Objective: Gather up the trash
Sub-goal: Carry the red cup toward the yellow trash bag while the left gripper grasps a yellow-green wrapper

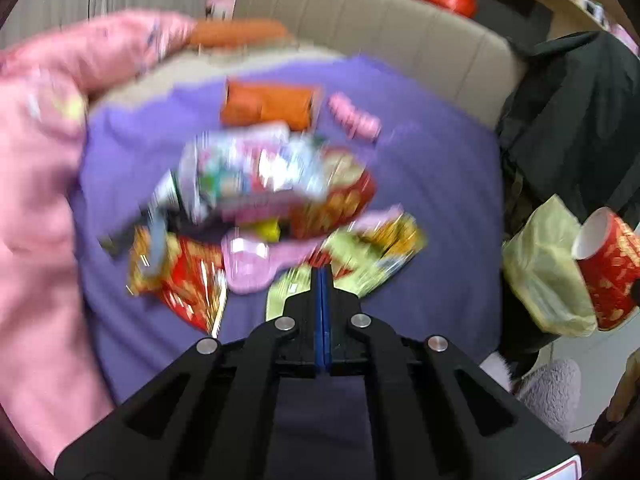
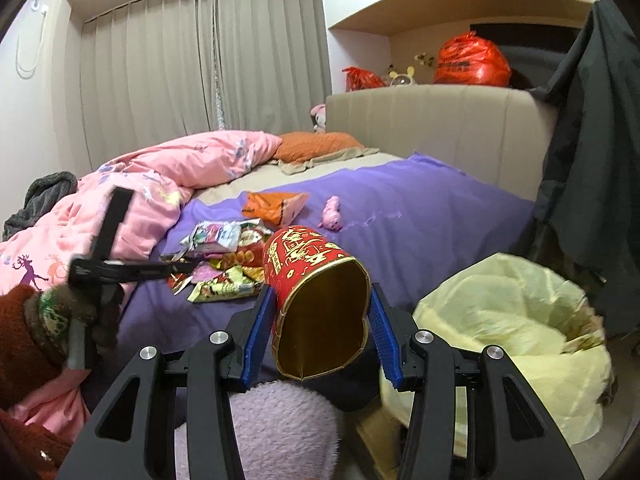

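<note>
A pile of snack wrappers point(image 1: 272, 208) lies on the purple bed sheet point(image 1: 432, 208); it also shows in the right wrist view point(image 2: 224, 256). My left gripper point(image 1: 322, 276) is shut with nothing between its blue pads, its tips just at the pile's near edge; it shows from the side in the right wrist view point(image 2: 188, 267). My right gripper point(image 2: 320, 300) is shut on a red and gold paper cup point(image 2: 316, 296), held on its side above the bed's edge. The cup also shows in the left wrist view point(image 1: 608, 268). A bin lined with a yellow bag point(image 2: 516, 328) stands right of the cup.
A pink duvet point(image 2: 132, 196) covers the bed's left side. An orange packet point(image 2: 272, 204) and a small pink toy point(image 2: 332, 210) lie further up the sheet. A beige headboard point(image 2: 432, 128) stands behind. A dark garment point(image 2: 592, 140) hangs at the right.
</note>
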The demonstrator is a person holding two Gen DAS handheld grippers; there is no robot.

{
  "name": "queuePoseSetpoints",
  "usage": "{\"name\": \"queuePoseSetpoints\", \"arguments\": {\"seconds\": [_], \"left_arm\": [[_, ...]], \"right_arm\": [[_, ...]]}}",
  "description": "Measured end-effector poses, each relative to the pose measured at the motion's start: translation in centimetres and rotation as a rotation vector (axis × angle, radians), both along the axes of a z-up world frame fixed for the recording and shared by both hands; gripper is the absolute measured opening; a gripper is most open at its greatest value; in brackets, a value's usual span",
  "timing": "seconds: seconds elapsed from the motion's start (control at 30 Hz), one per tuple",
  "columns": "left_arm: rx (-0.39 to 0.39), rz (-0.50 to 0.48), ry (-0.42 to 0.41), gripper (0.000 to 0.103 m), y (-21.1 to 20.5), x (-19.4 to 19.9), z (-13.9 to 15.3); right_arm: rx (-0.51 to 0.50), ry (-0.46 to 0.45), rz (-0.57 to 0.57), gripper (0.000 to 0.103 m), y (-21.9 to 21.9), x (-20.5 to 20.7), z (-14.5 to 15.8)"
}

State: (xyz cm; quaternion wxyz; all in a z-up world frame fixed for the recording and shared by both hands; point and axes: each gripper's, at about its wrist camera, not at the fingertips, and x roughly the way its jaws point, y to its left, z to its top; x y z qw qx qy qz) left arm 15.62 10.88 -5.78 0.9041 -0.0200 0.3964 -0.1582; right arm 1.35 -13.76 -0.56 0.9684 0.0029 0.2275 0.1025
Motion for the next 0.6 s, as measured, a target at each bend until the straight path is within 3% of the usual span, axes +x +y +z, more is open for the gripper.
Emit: {"name": "queuePoseSetpoints", "arguments": {"seconds": [0.07,0.13,0.2,0.23,0.27,0.33,0.43,0.53,0.6], "left_arm": [[0.005,-0.006,-0.046,0.000,-0.4,-0.6,1.8],[-0.047,-0.003,-0.050,0.001,0.0,-0.9,2.6],[-0.163,-0.032,-0.037,0.018,0.8,-0.8,2.0],[-0.193,-0.040,-0.043,0.041,1.0,-0.8,1.2],[-0.183,-0.040,-0.060,0.047,0.8,-0.7,0.7],[-0.072,-0.078,-0.130,0.047,-0.7,-0.7,-0.8],[0.034,-0.166,-0.136,0.047,-2.0,0.4,-2.3],[0.053,-0.151,-0.099,0.048,-1.4,1.9,-3.5],[-0.013,-0.118,-0.024,0.050,0.0,3.2,-4.6]], "right_arm": [[-0.002,-0.011,-0.011,0.045,-0.5,-0.4,0.5],[0.003,-0.021,-0.021,0.045,-1.3,-1.2,0.8],[0.009,-0.030,-0.024,0.045,-1.8,-1.9,0.9],[0.010,-0.032,-0.027,0.045,-2.2,-2.3,0.8],[0.012,-0.031,-0.029,0.045,-2.4,-2.4,0.7],[0.011,-0.015,-0.030,0.045,-2.8,-2.7,0.1],[-0.015,-0.002,-0.030,0.045,-3.3,-3.2,-0.4],[-0.034,0.006,-0.032,0.045,-3.9,-3.2,-0.5],[-0.040,0.015,-0.035,0.045,-4.0,-3.0,-0.7]]}}
